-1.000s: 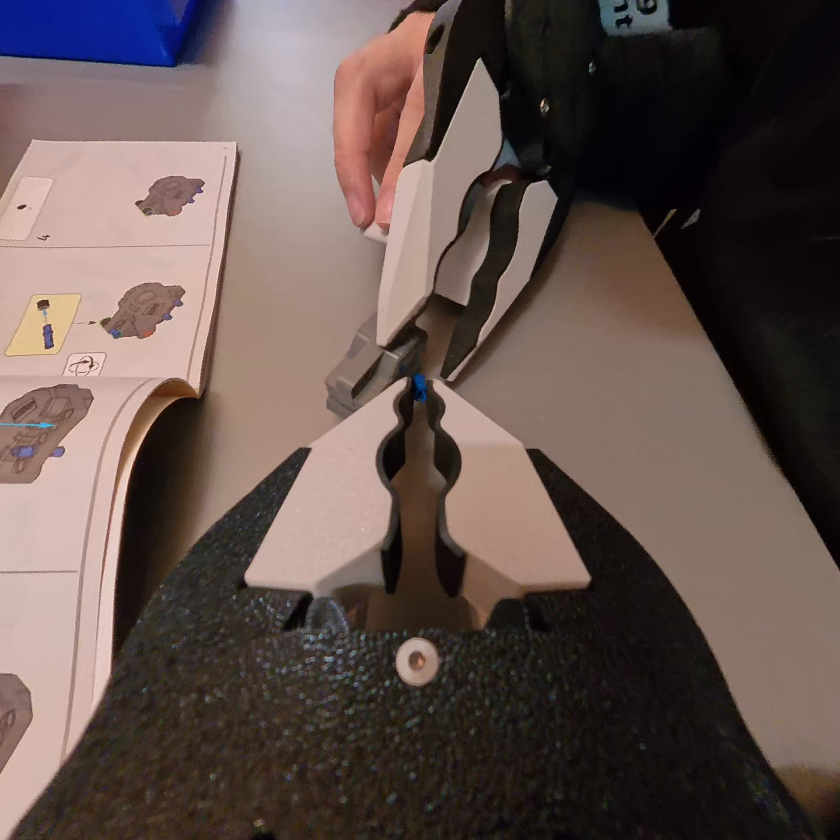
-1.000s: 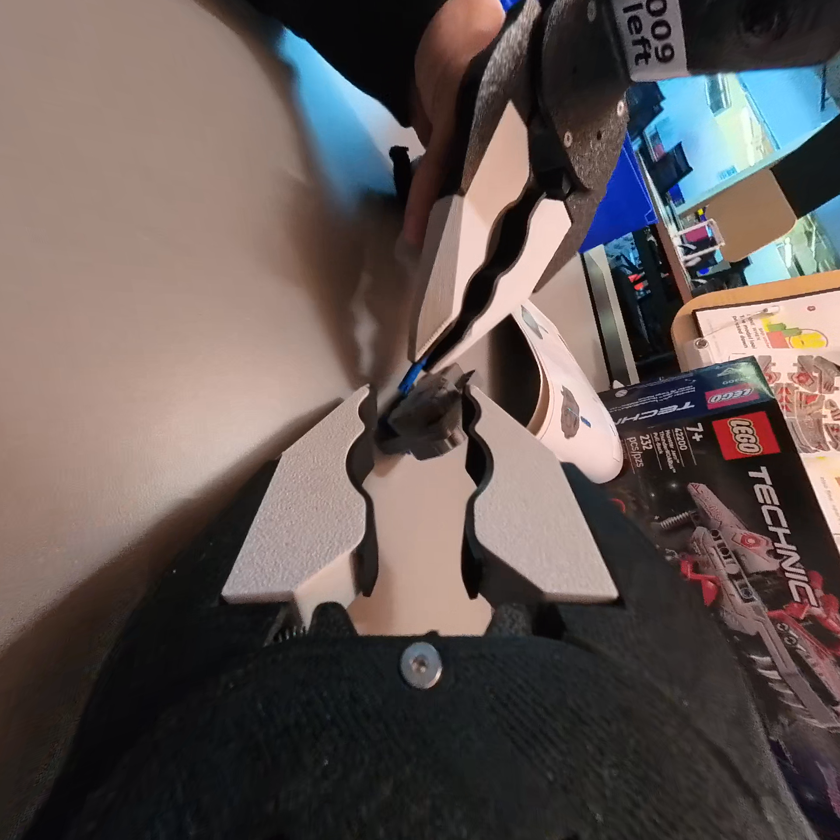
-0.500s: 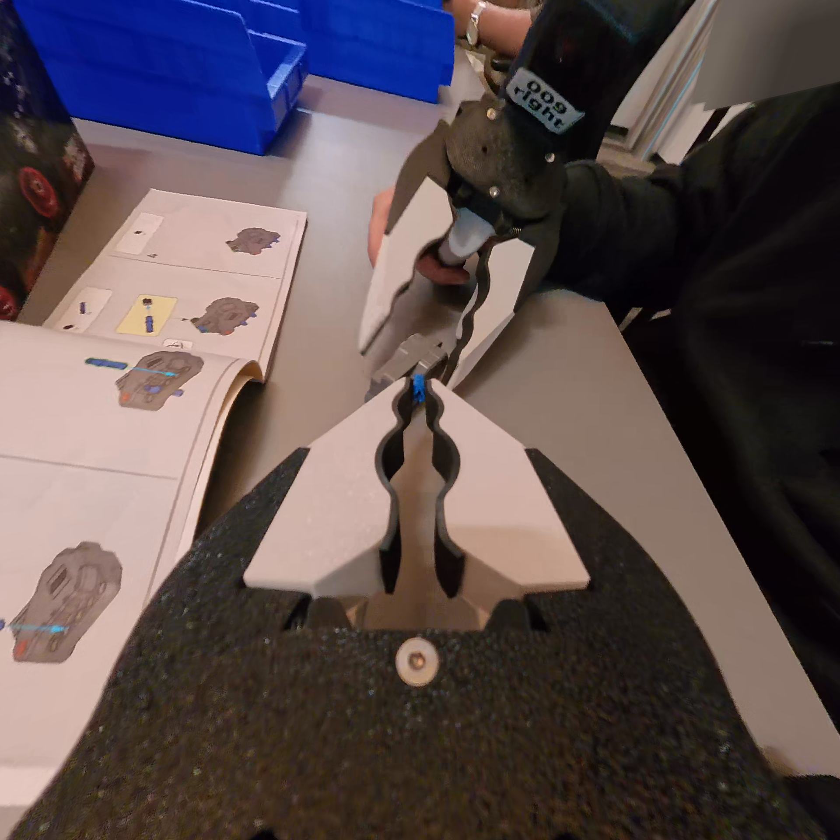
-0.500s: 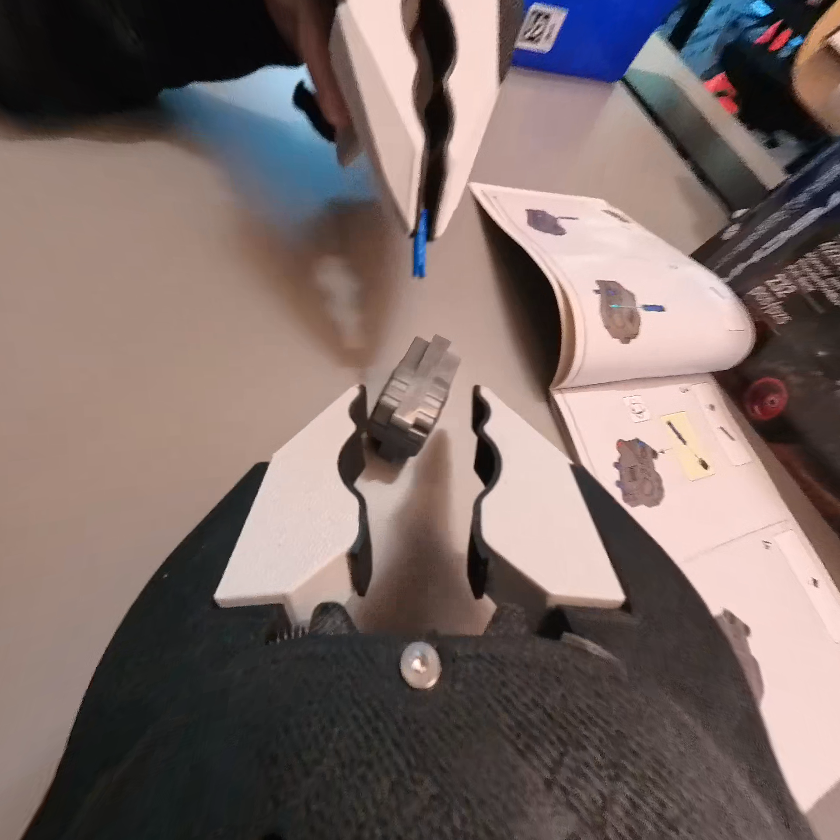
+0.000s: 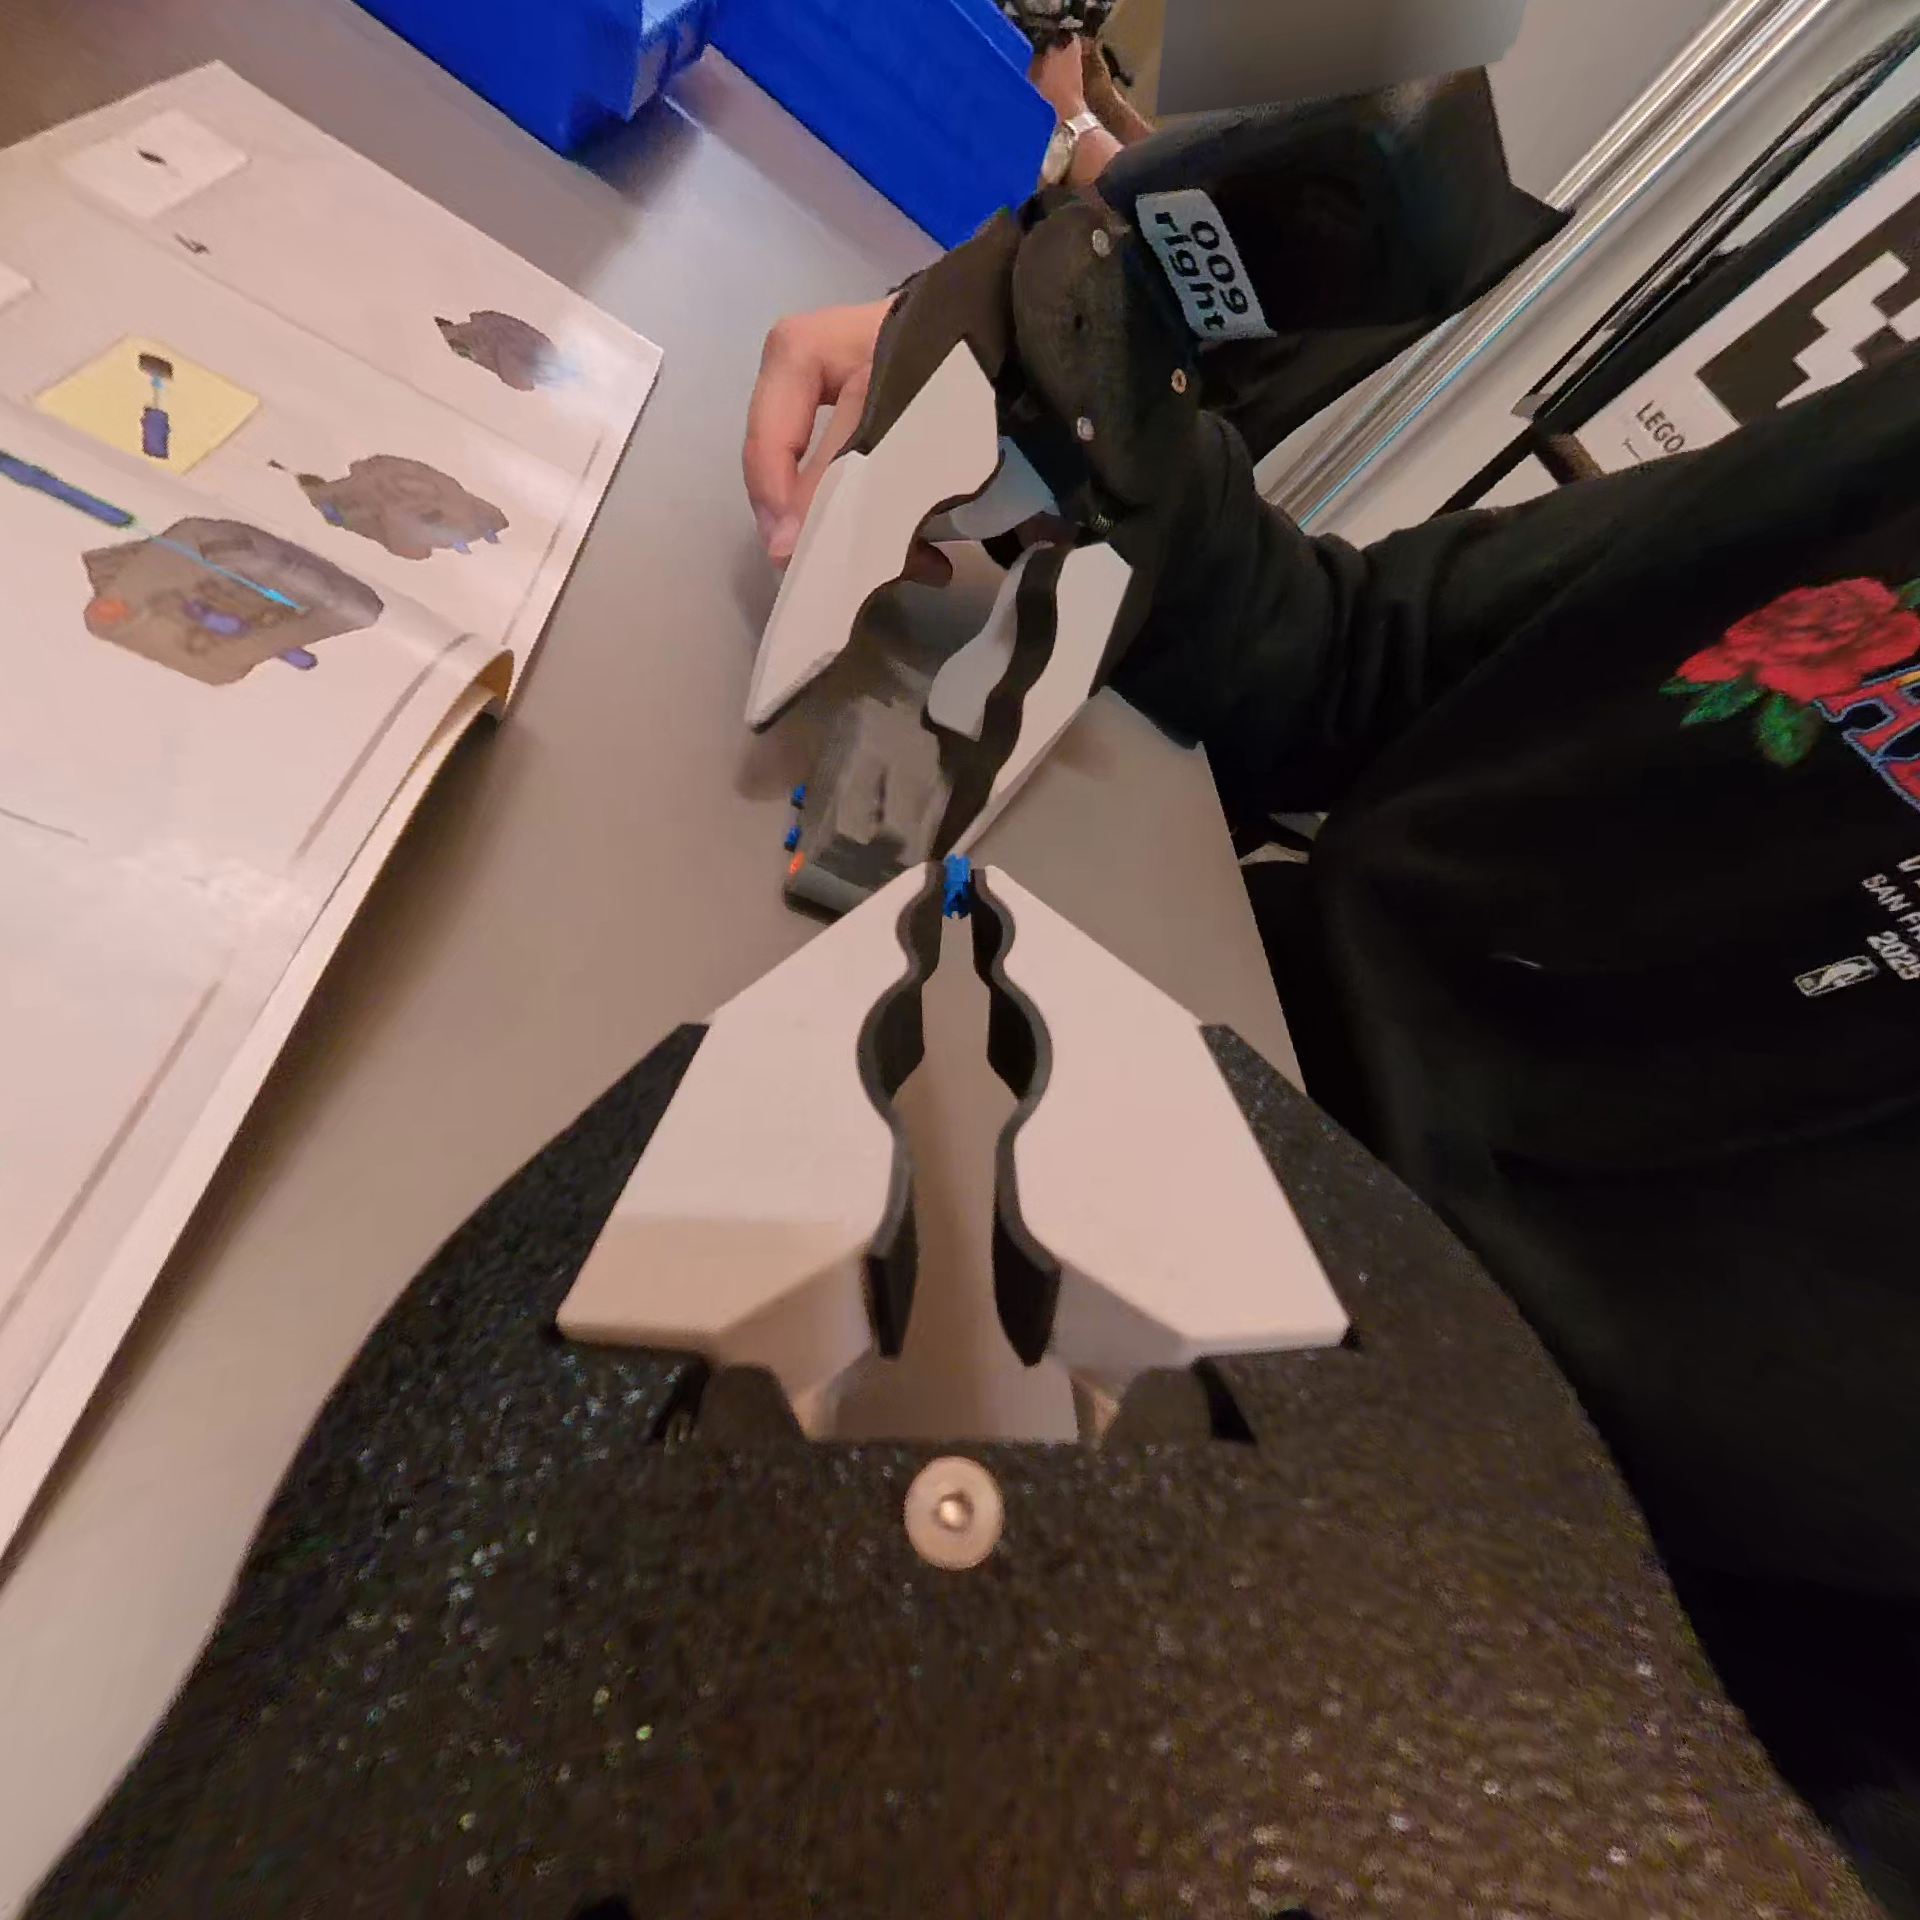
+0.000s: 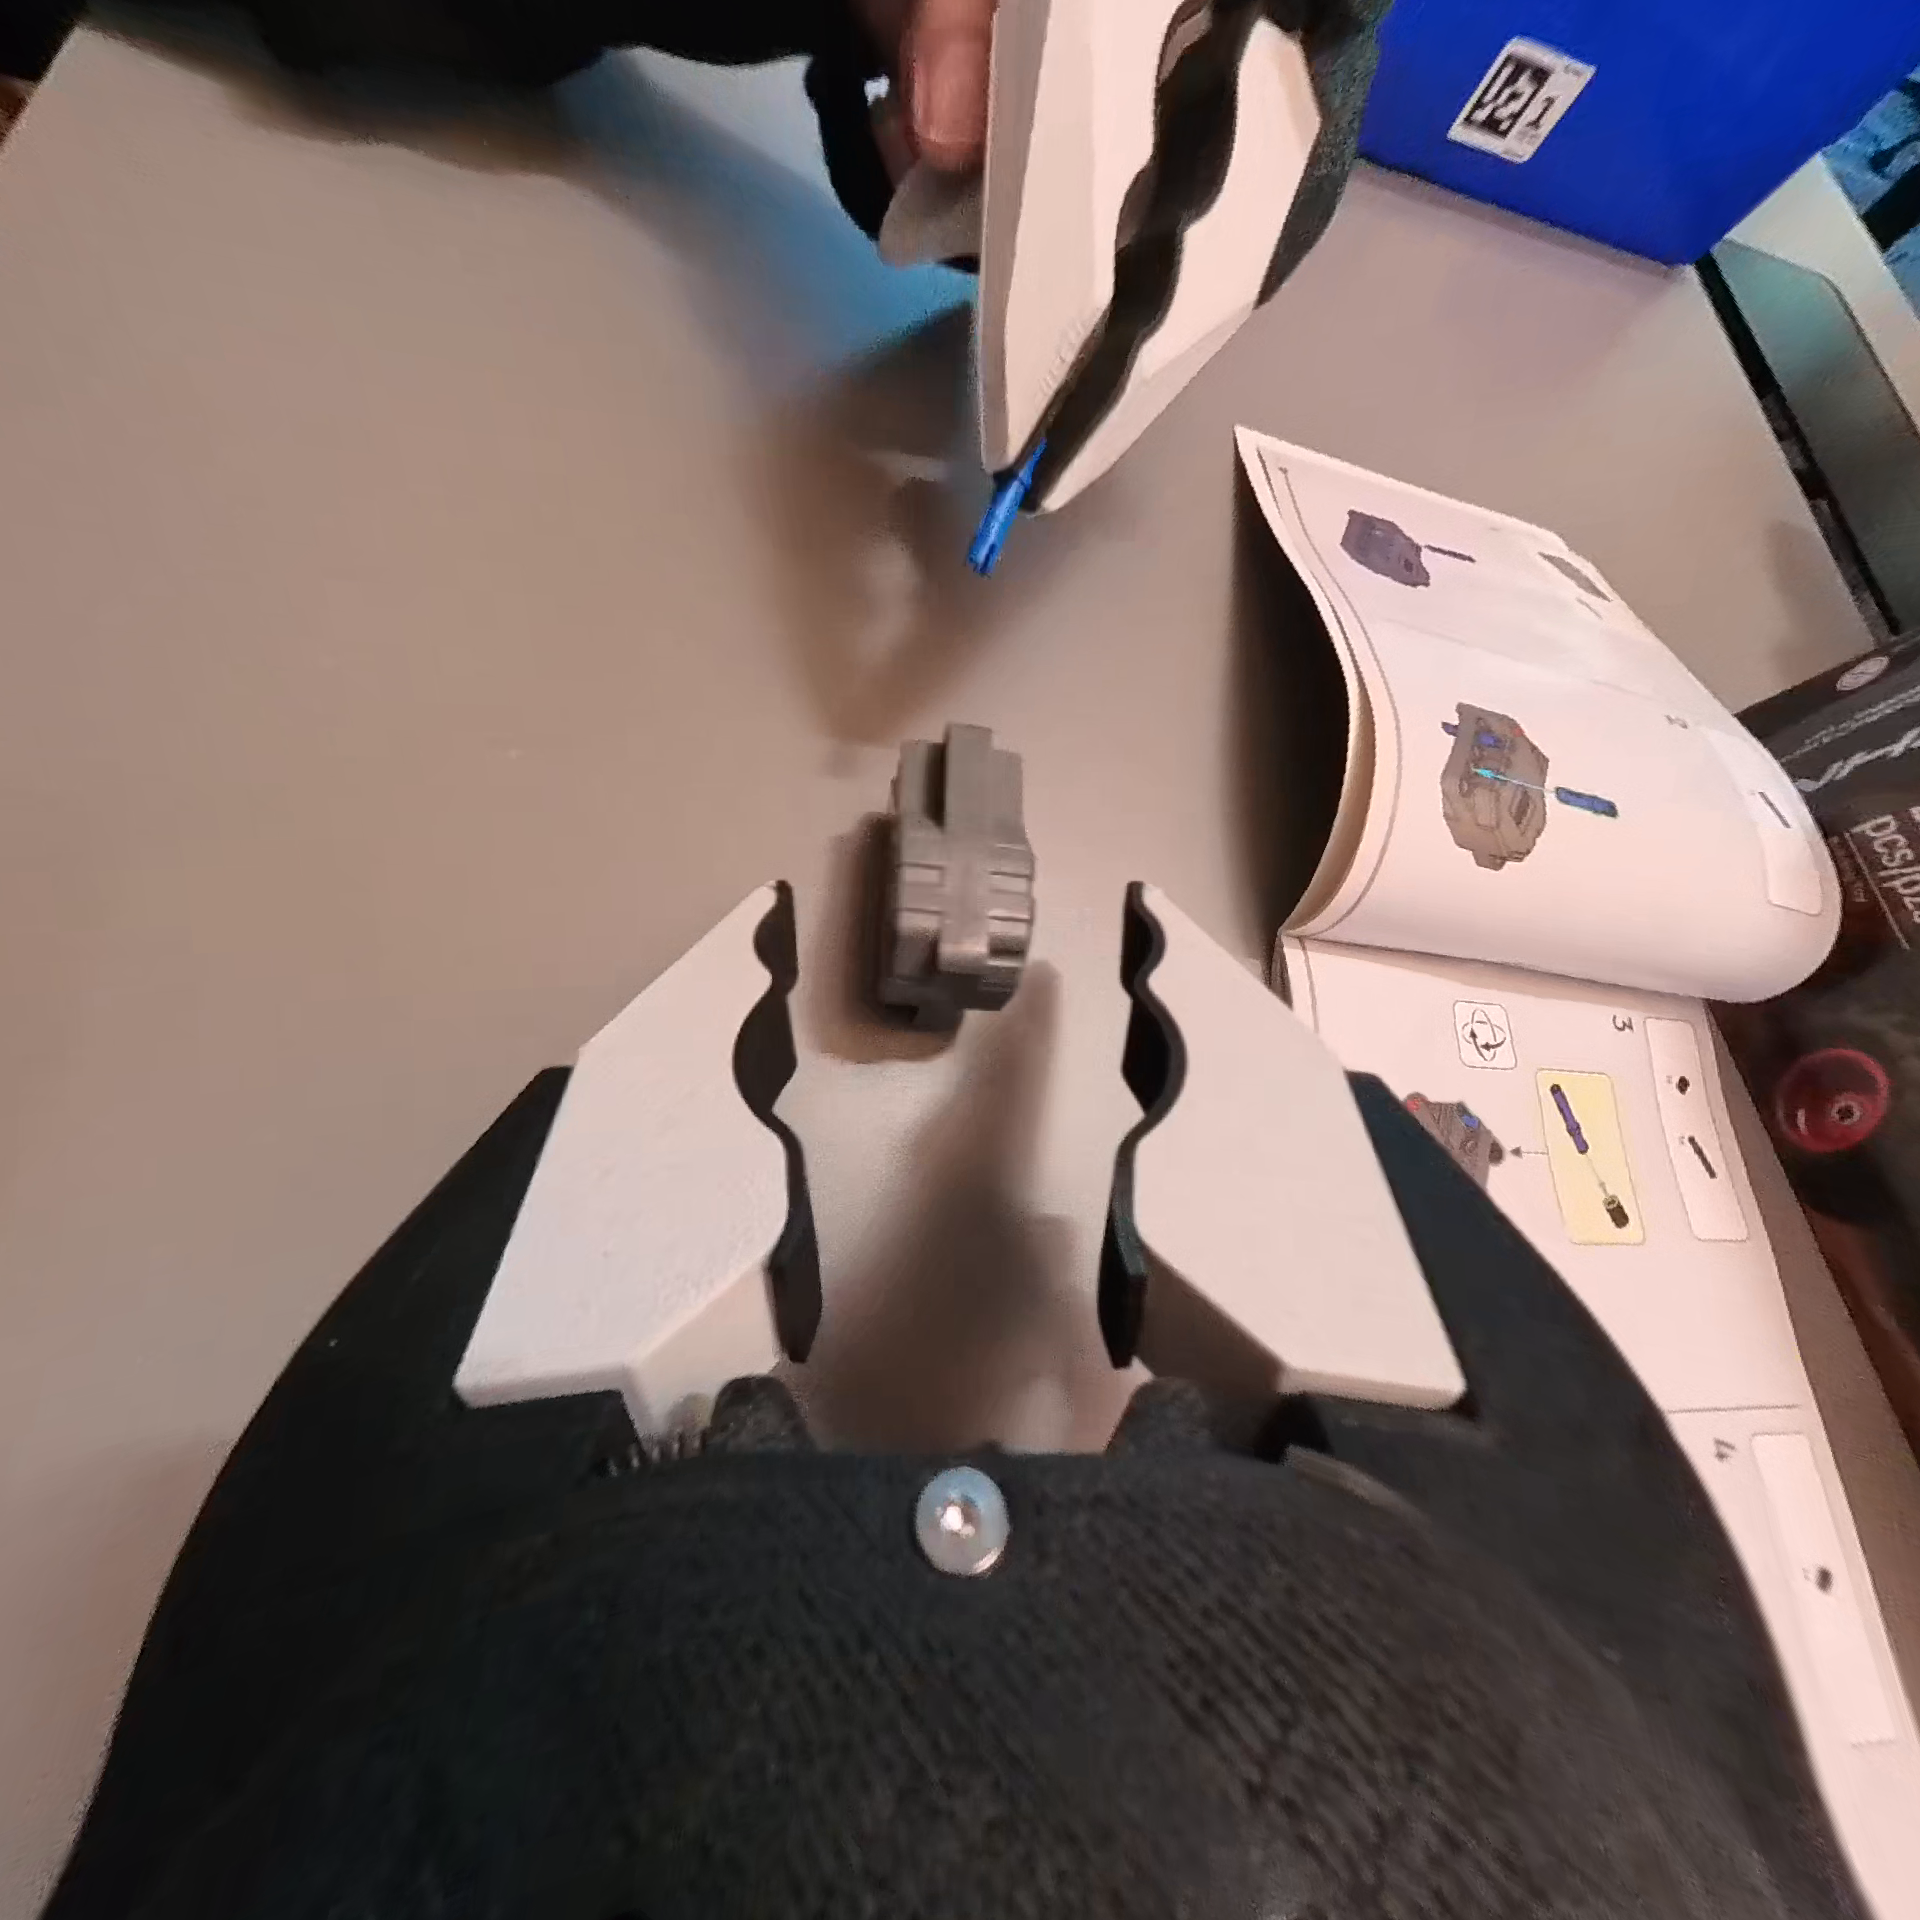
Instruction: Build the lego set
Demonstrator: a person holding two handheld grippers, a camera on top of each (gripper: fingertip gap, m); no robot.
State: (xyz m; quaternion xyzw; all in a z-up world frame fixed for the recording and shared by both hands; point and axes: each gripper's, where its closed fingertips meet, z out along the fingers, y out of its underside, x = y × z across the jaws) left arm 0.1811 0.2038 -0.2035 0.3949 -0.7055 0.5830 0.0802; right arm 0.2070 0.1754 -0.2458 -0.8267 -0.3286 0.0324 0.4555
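My left gripper is shut on a small blue pin that sticks out of its tips. In the right wrist view the left gripper hangs above the table with the blue pin pointing down. A grey lego assembly lies on the table between the tips of my right gripper, which is open and does not touch it. In the left wrist view the grey assembly lies just beyond the pin, under the open right gripper.
An open instruction booklet lies left of the assembly; it also shows in the right wrist view. Blue bins stand at the back. A dark lego box lies beyond the booklet. A person's black sleeve lies over the table's right edge.
My right gripper has opened and let go of the grey assembly, which now lies on the table. My left gripper has drawn back from it, still holding the blue pin.
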